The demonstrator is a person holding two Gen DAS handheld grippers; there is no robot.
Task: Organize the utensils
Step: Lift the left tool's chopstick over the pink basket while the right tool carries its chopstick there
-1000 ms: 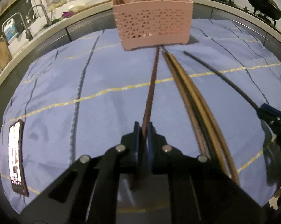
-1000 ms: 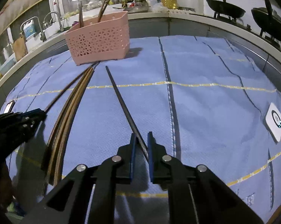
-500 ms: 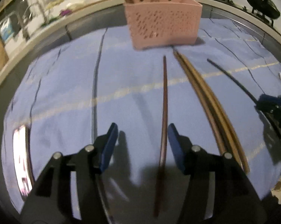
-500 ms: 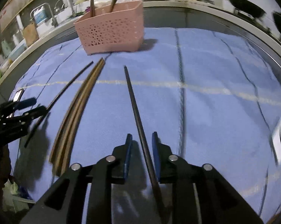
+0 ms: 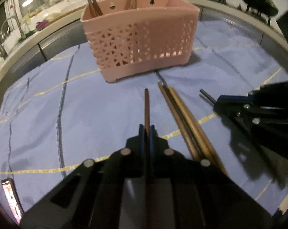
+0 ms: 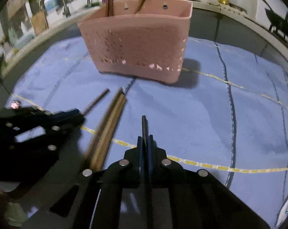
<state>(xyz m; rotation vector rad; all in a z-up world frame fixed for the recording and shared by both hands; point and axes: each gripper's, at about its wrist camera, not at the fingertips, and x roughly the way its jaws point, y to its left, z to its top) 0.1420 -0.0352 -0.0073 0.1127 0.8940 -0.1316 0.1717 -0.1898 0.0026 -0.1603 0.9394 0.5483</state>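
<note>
Matte black left gripper [image 5: 146,131] and right gripper [image 6: 145,142], each with blue-lined fingers [image 5: 141,133], silver round screws at 6 o'clock, angular slotted linkages.

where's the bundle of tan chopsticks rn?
The tan chopsticks lie on the blue cloth in front of the pink basket, between the left gripper and the right gripper.

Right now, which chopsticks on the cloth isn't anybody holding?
The tan chopsticks bundled in the middle. The reddish-brown chopstick sits in the left hand-held gripper, the black chopstick in the right hand-held gripper.
</note>
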